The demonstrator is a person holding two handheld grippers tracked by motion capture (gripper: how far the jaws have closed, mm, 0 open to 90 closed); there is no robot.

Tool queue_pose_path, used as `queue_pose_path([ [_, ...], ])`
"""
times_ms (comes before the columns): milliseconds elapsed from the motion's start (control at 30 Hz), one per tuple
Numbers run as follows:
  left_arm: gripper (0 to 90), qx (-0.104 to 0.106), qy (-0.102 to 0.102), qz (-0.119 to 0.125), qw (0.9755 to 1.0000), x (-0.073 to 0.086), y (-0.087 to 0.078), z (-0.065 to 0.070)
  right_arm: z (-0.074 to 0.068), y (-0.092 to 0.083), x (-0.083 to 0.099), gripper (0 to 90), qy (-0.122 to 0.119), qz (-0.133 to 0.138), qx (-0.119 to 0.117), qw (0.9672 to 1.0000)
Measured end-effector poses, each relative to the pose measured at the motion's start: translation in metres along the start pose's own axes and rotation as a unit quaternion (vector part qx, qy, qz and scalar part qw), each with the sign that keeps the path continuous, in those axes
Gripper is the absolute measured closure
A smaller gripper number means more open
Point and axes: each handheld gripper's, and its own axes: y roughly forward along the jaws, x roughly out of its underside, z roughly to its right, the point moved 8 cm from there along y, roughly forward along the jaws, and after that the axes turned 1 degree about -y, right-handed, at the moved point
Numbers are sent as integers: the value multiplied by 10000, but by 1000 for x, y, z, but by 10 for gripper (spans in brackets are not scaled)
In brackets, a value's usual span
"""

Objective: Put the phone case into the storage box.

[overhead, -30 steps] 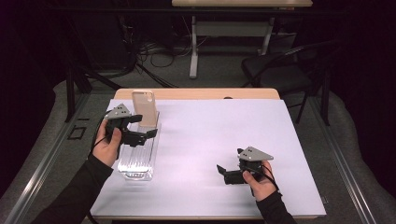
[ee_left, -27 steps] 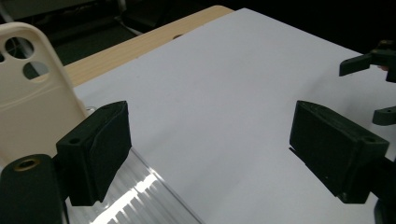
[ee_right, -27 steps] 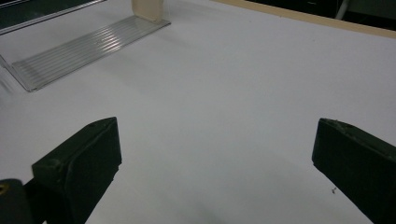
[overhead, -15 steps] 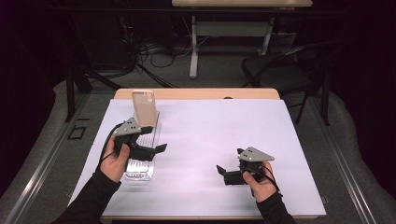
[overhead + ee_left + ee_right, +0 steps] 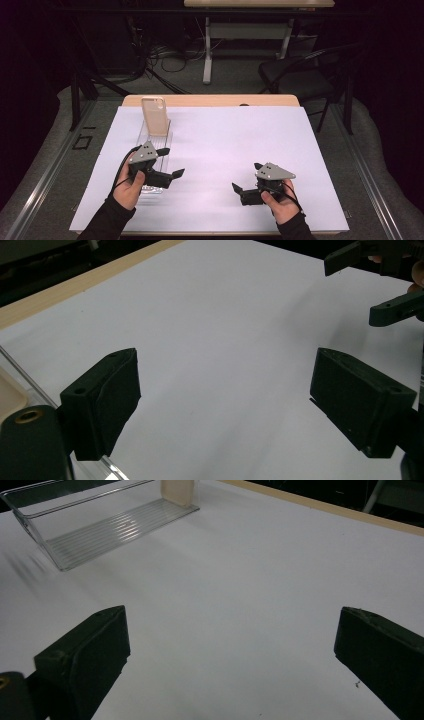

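Note:
A beige phone case (image 5: 154,116) stands upright at the far end of a clear plastic rack (image 5: 159,138) on the left of the white table. My left gripper (image 5: 171,161) hovers over the rack's near end, pointing right, open with nothing between its jaws. In the left gripper view the left gripper (image 5: 230,400) frames bare white table, with the rack's clear edge (image 5: 20,374) at lower left. My right gripper (image 5: 246,176) rests low at the near right, pointing left, open and empty. The right gripper view has the right gripper (image 5: 232,655) facing the rack (image 5: 110,525) and the case's base (image 5: 177,490).
A white sheet (image 5: 240,135) covers the wooden table, whose far edge (image 5: 215,100) shows as a tan strip. Beyond it are a chair (image 5: 295,75), cables and a desk leg on the dark floor. The right gripper's jaws (image 5: 385,280) show at the upper right of the left gripper view.
My left hand has come toward the near edge and slightly right, sinking from beside the phone case to the rack's near end. The right hand has stayed put.

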Motion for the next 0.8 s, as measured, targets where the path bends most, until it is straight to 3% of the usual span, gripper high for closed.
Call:
queue_pose_path([
  [367,131,60,-86,82,9999,11,-1,7,-8,-16,8,10,-32,-5,4,10000],
  [533,132,64,-97,57,9999,18,-2,8,-8,-19,12,11,7,-19,34,10000],
  [800,132,5,-118,210,9997,20,-5,7,-6,-21,14,10,64,54,86,9999],
])
